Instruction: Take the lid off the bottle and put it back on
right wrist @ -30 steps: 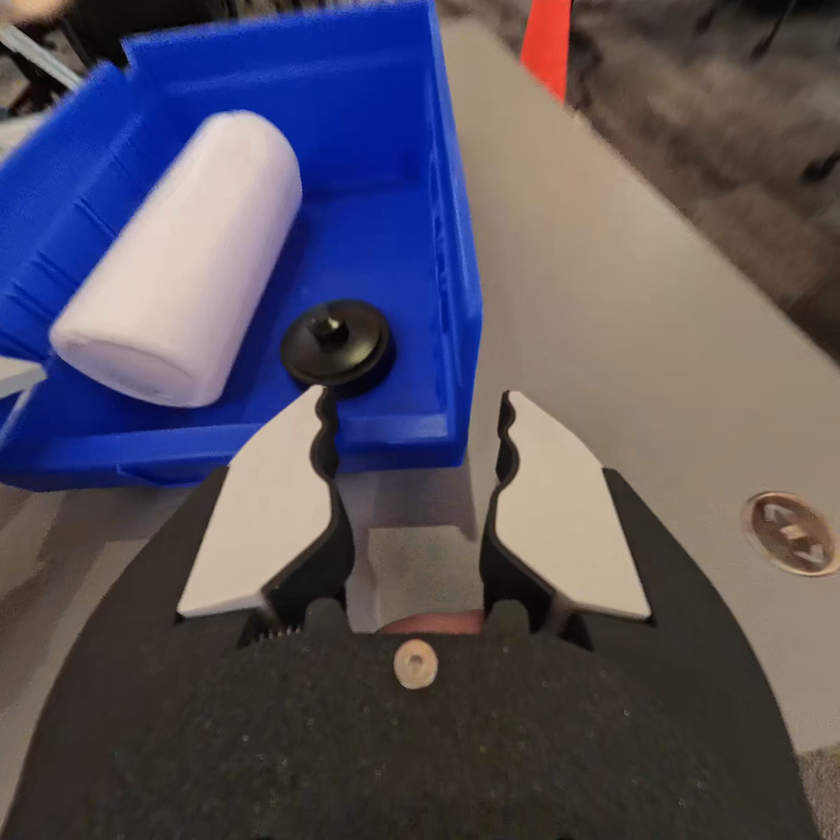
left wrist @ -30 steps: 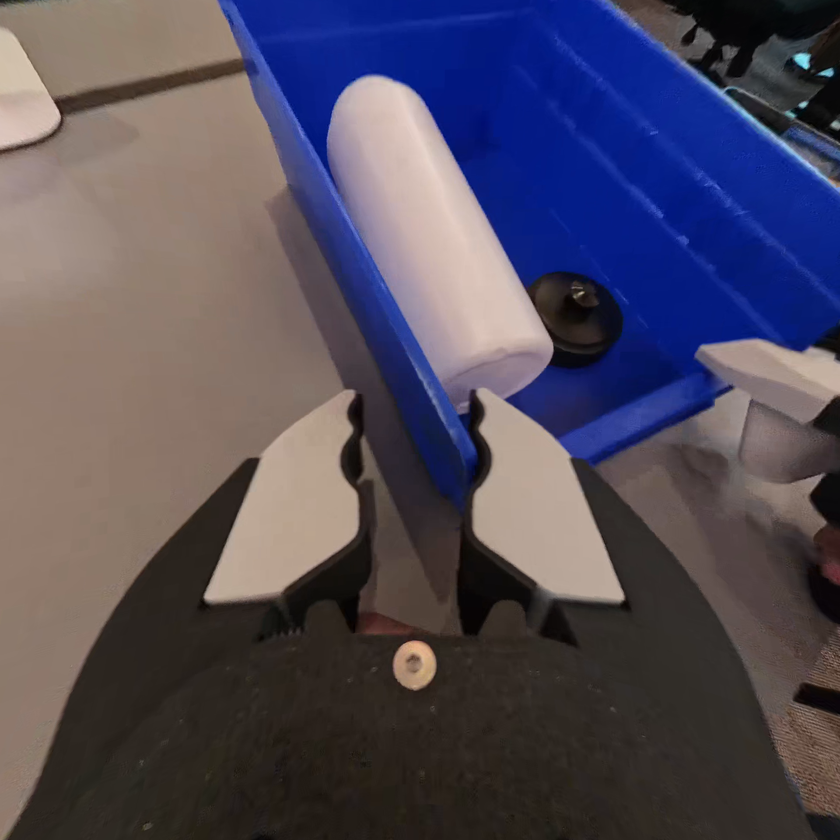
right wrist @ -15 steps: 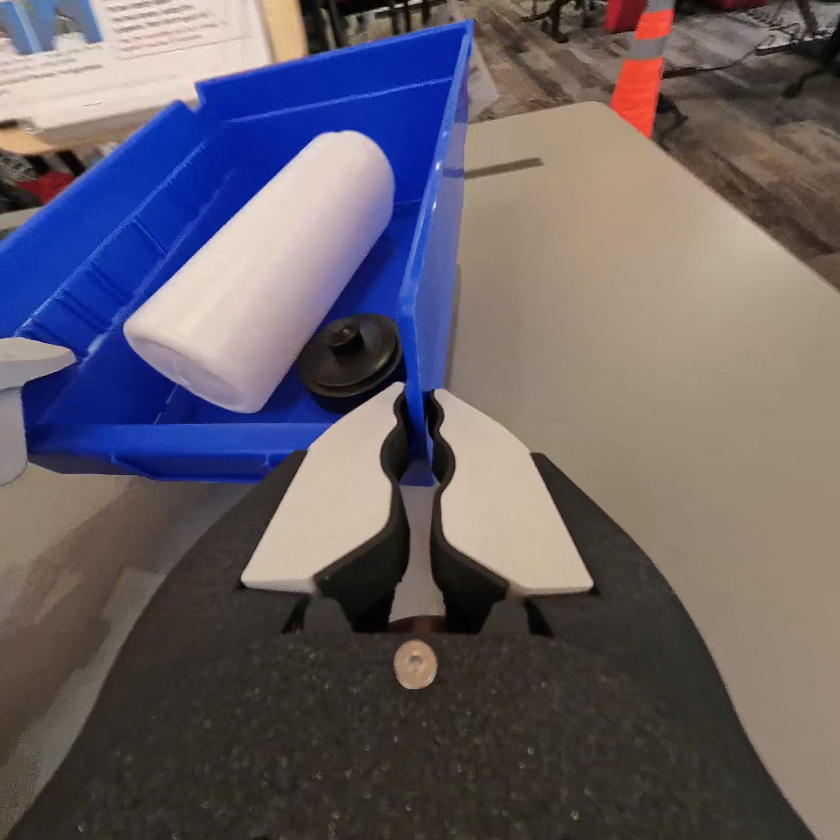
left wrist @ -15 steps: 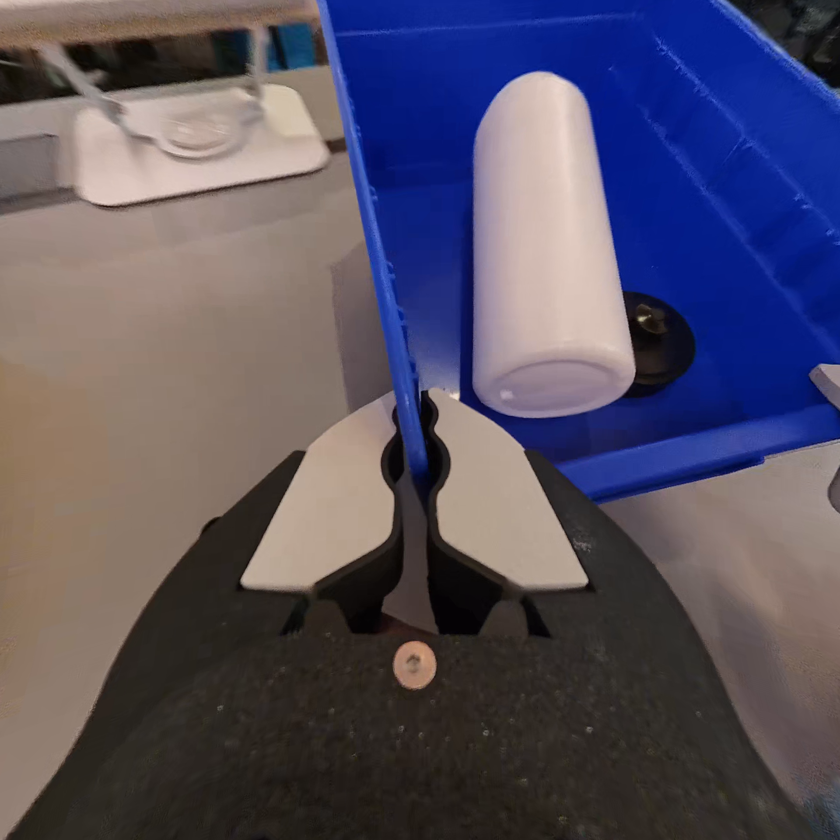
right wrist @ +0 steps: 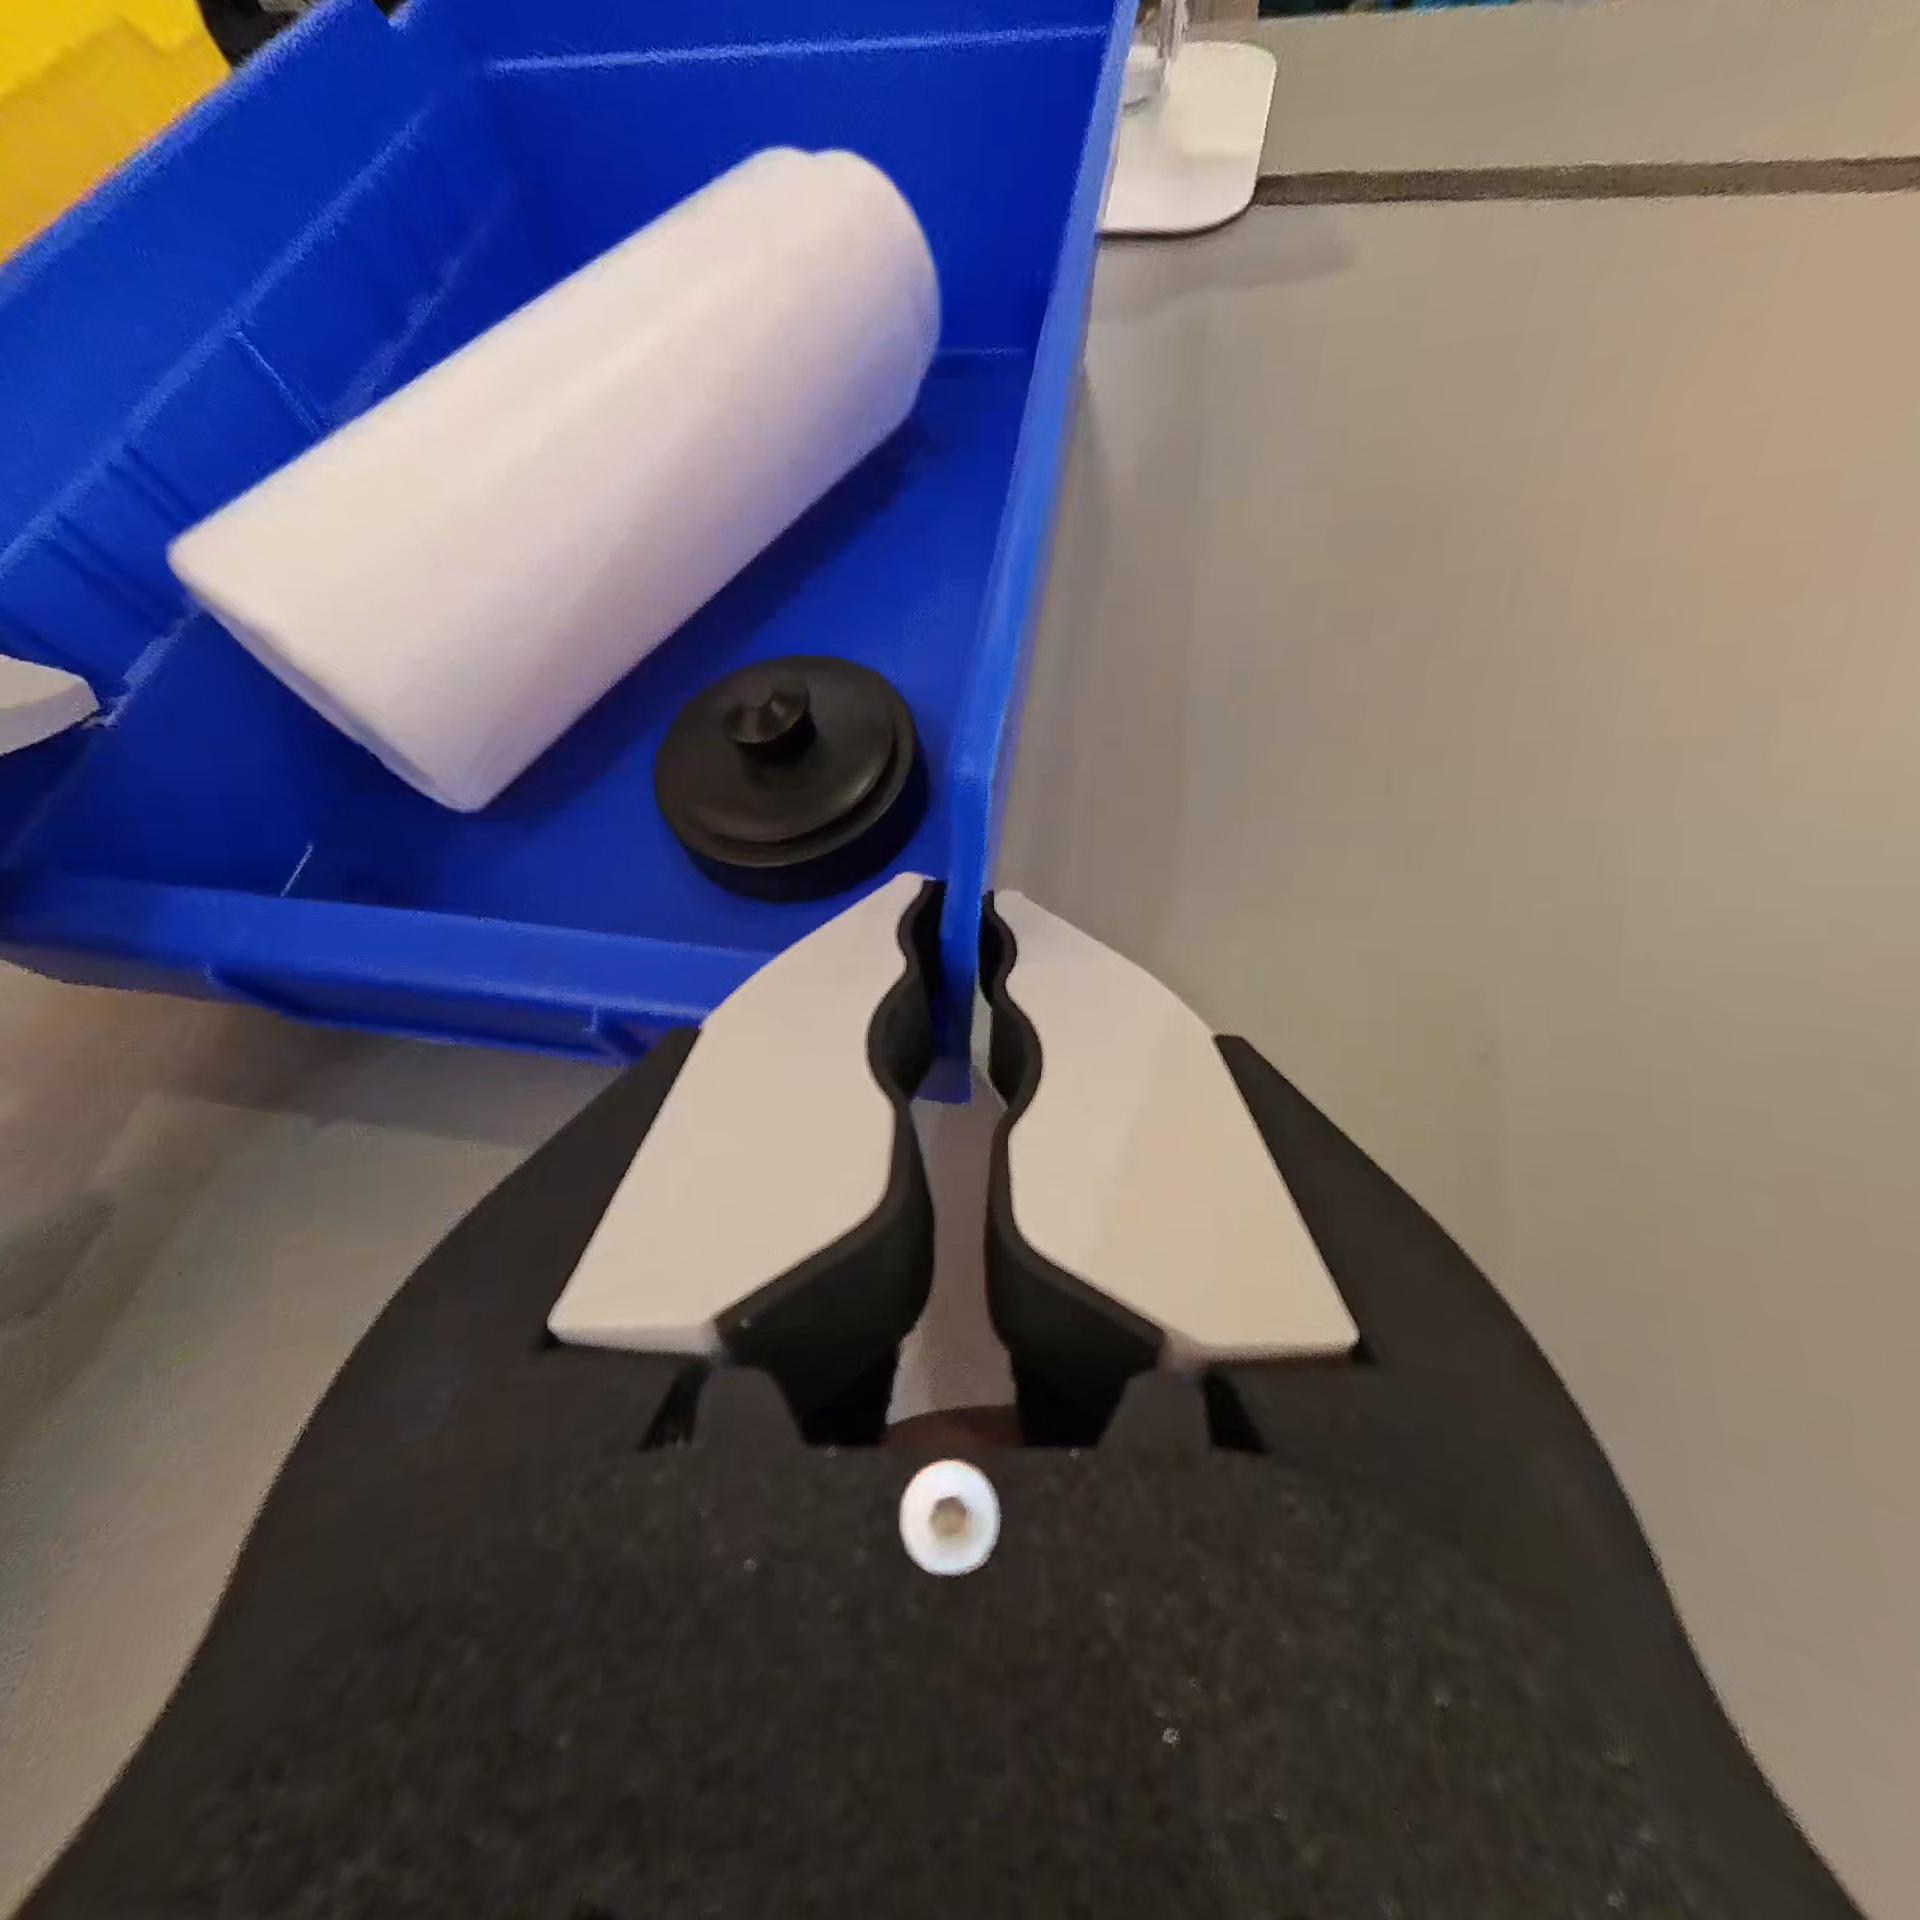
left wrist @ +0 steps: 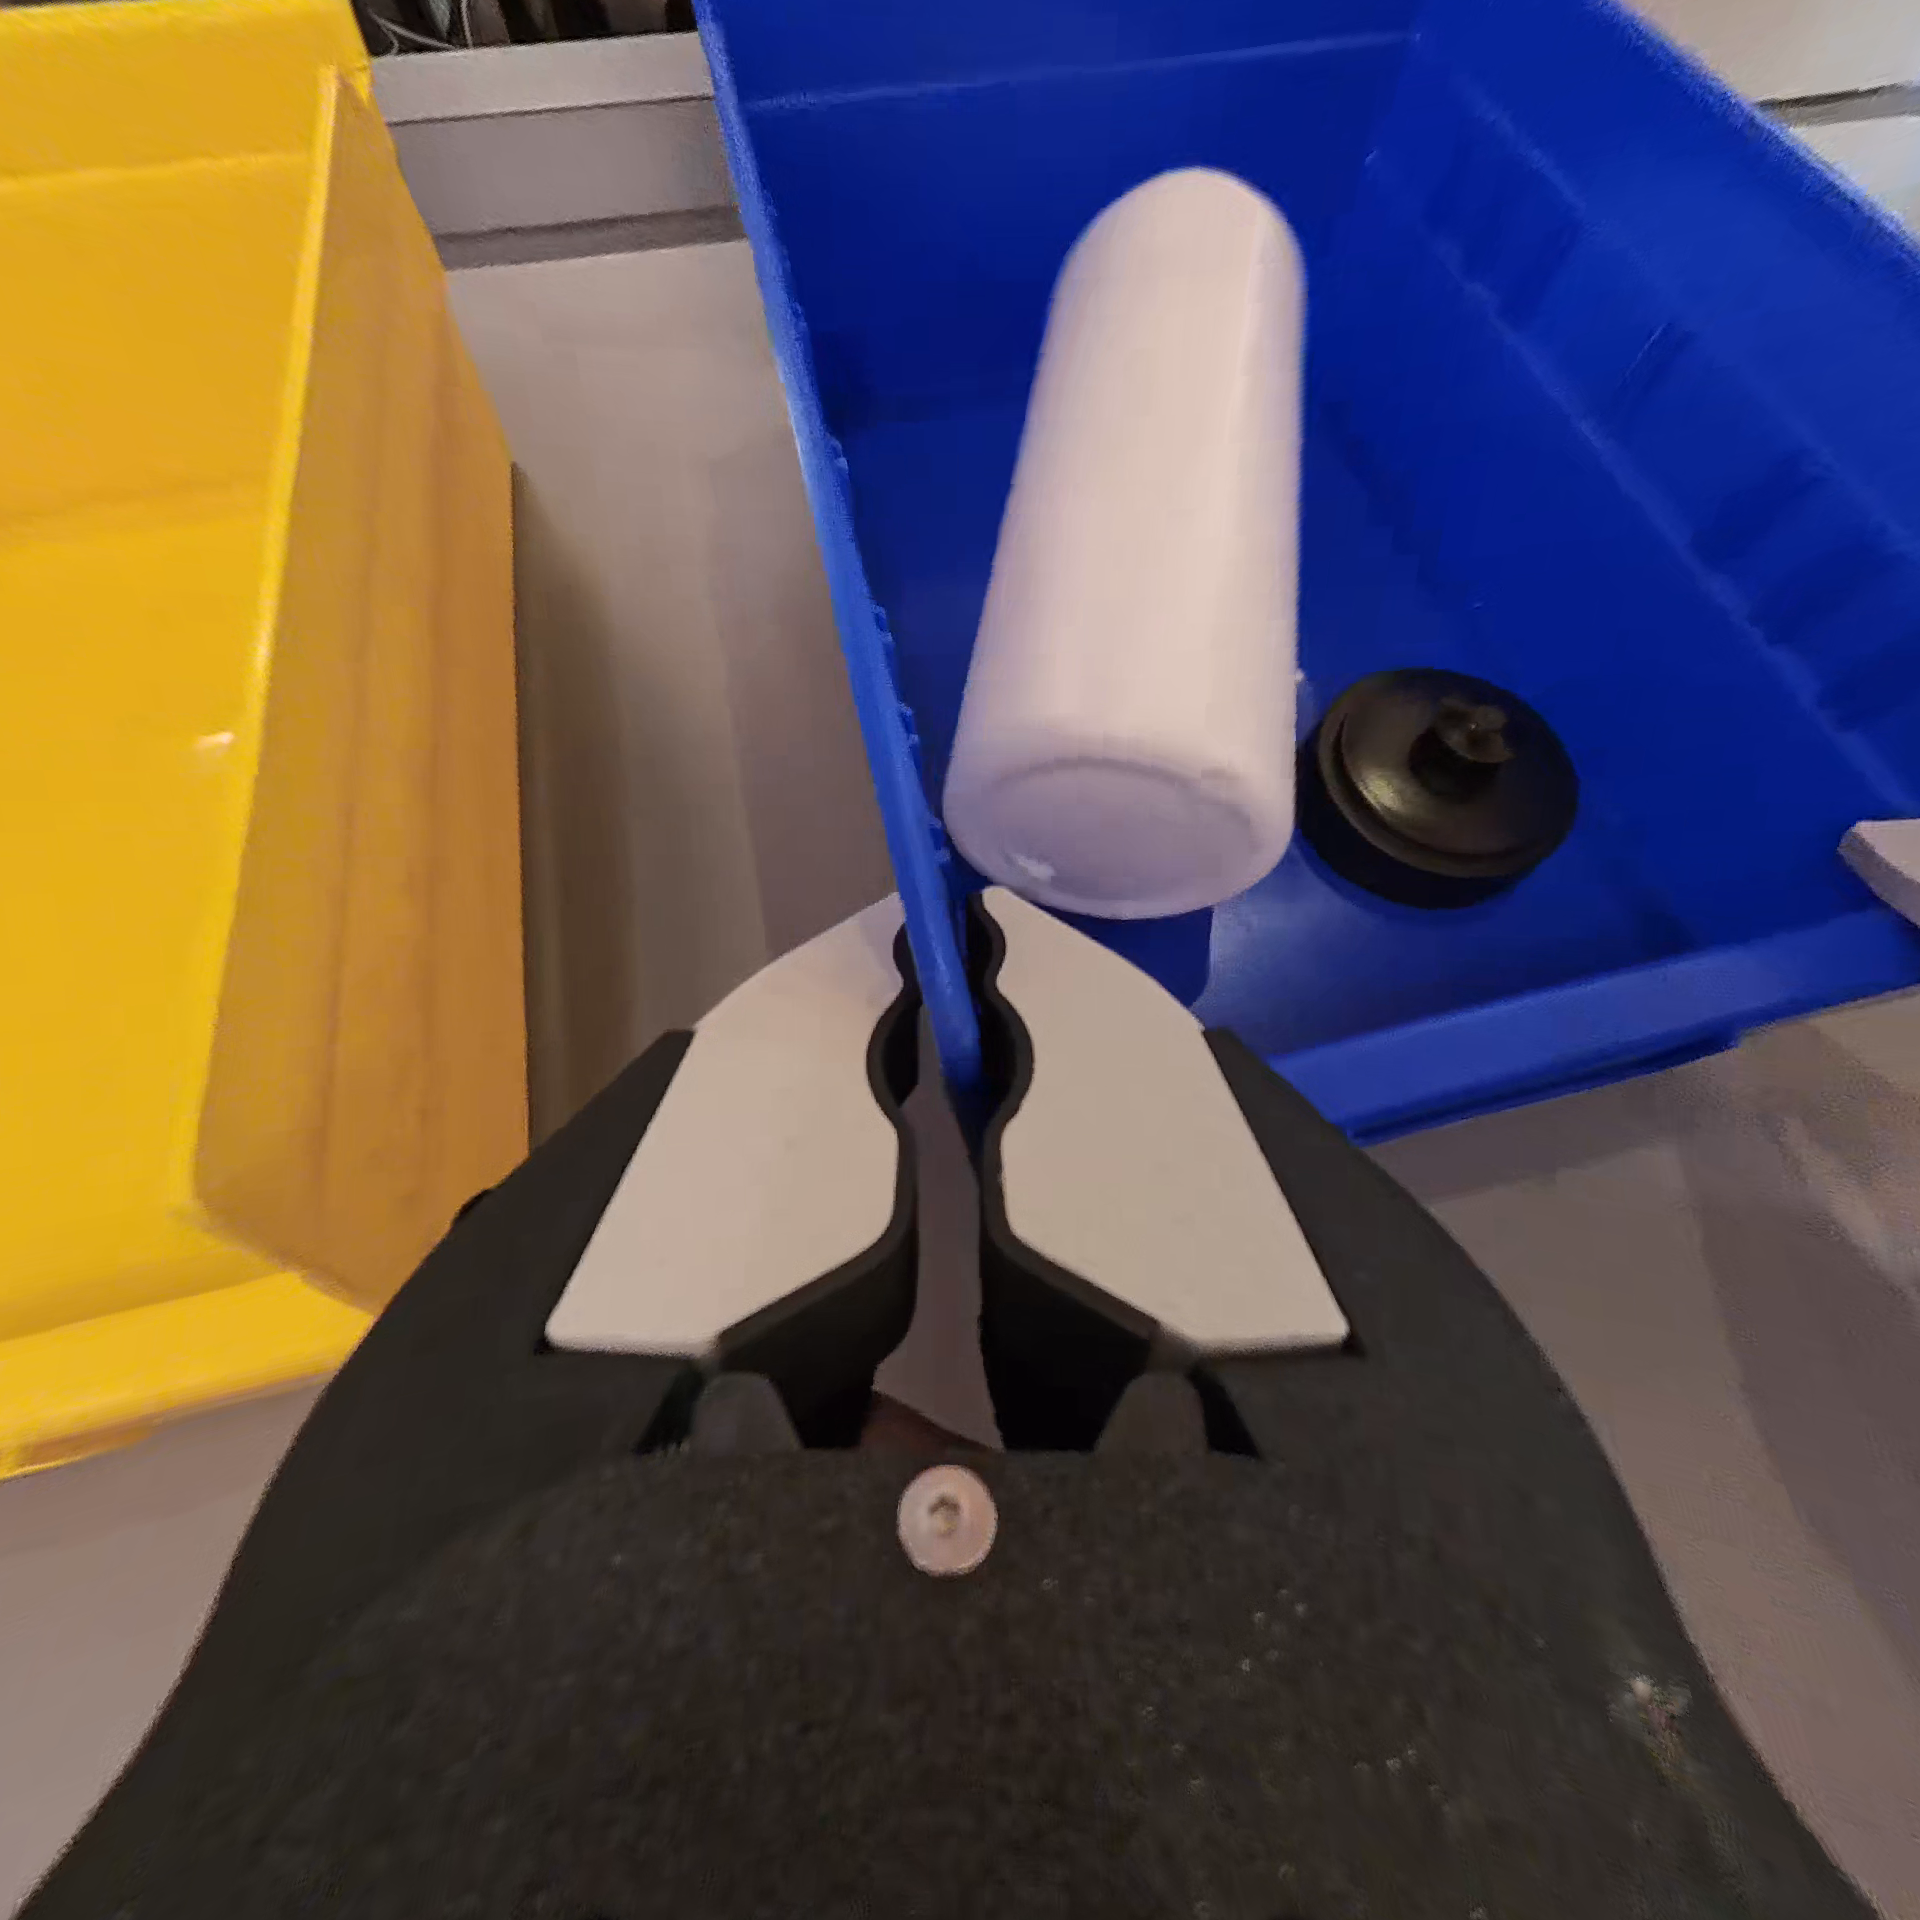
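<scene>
One blue bin (left wrist: 1558,364) holds one white bottle (left wrist: 1143,540) lying down and one black lid (left wrist: 1439,784) beside it. Left gripper (left wrist: 940,935) and right gripper (right wrist: 961,914) each clamp a near corner of the bin. One yellow bin (left wrist: 208,623) stands beside it.

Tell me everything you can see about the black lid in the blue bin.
The black lid is a round, matte, plastic-looking disc with stepped concentric rings and a small knob at its centre. It is off the white bottle, lying flat, knob up, on the floor of the blue bin, in the near corner by the wall that the right gripper pinches. It lies just beside the bottle's near end; whether they touch is unclear. Neither gripper touches it.
</scene>
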### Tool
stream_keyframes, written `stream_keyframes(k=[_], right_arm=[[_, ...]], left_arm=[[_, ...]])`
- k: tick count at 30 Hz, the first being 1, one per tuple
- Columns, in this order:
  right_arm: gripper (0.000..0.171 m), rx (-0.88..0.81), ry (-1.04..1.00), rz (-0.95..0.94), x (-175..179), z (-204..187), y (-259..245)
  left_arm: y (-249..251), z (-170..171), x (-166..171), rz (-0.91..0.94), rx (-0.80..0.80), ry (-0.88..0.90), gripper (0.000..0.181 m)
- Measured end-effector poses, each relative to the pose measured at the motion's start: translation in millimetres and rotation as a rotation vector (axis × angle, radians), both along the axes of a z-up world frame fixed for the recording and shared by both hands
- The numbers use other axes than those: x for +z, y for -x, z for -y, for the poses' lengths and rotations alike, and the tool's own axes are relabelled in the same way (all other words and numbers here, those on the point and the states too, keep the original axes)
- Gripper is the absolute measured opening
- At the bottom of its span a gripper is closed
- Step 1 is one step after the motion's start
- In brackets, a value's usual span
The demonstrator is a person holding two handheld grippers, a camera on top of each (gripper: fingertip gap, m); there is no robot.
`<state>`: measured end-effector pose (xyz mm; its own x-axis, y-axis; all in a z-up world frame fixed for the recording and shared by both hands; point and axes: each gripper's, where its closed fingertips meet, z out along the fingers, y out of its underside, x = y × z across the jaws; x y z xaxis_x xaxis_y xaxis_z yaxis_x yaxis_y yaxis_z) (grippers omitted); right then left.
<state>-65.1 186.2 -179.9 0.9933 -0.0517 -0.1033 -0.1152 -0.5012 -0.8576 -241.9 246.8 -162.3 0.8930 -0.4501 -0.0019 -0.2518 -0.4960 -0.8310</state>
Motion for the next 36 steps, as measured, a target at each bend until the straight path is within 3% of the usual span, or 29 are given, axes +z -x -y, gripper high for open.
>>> stream_keyframes(k=[3,5,9,12,17,21,25,29,34,36], right_arm=[[0.008,0.056,0.005,-0.084,1,5,2],[0.022,0.141,-0.008,-0.191,10,21,6],[0.022,0.234,-0.082,-0.253,32,64,-7],[0.029,0.29,-0.131,-0.242,46,80,-11],[0.033,0.339,-0.261,0.075,66,80,8],[0.041,0.453,-0.323,0.243,63,84,67],[0.049,0.596,-0.254,0.219,47,85,134],[0.056,0.671,-0.151,0.113,32,79,184],[0.053,0.666,-0.041,0.062,13,61,225],[0.066,0.595,0.003,0.05,5,50,233]], left_arm=[[-7,16,1,-0.006,-0.103,0.022,0.033],[-6,43,13,0.042,-0.179,0.056,0.052],[28,83,74,0.29,-0.239,0.055,0.05],[106,59,103,0.245,-0.115,-0.034,0.059],[280,-18,81,-0.035,0.298,-0.12,0.066],[297,-52,38,0.084,0.266,0.018,0.076],[274,-75,15,0.099,0.174,0.06,0.068],[273,-87,9,0.079,0.203,0.043,0.005],[274,-54,8,0.06,0.243,0.037,0.005],[275,-27,8,-0.004,0.258,0.025,0.006]])
